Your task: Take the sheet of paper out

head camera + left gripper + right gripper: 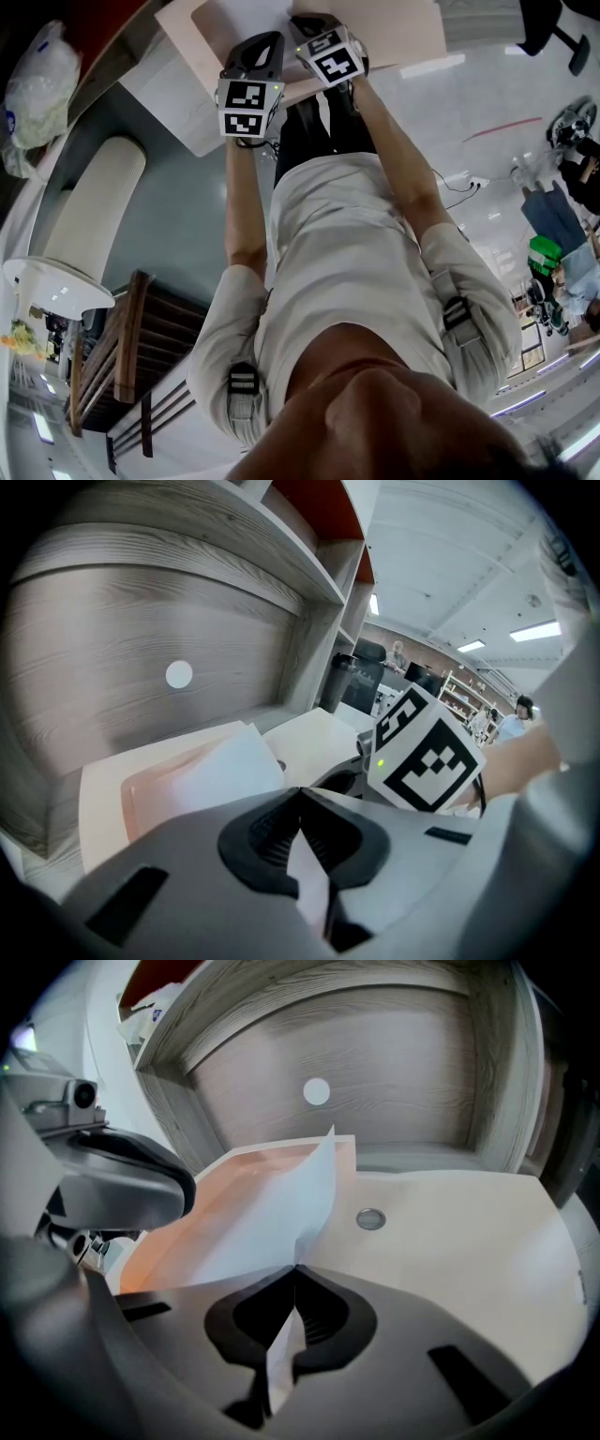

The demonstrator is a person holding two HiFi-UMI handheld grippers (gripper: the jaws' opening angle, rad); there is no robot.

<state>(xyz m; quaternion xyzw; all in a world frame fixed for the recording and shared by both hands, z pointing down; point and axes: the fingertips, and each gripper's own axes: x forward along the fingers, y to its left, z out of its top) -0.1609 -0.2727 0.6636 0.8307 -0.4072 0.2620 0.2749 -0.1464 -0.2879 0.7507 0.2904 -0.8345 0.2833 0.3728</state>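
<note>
A grey wood-grain shelf unit (394, 1054) fills the background of both gripper views, its curved back panel rising behind the work area. Below it lies the pale cream bench (450, 1241), smooth and matt. On the left part of the bench rests a translucent peach-pink plastic folder (202, 1204), flat, with its far edge close to the shelf's back panel. The white sheet of paper (281, 1213) sits over this folder. Its near part is lifted off the surface and bends upward to a pointed corner, while its far part lies down against the pink plastic. Whether that part is inside the folder or merely on it cannot be told. The left tongs (300, 794) are clenched on the sheet, and a strip of white shows pinched between their dark pads. The right tongs (295, 1269) are likewise clamped on the paper's near edge, with the sheet rising straight from their tips. In the head view both tools are held side by side, close together over the bench. The right tool's black-and-white marker cube (427, 752) appears just beside the left tongs. A small white round dot (317, 1091) marks the back panel, and a small grey metal disc (370, 1219) sits in the bench just right of the folder.
</note>
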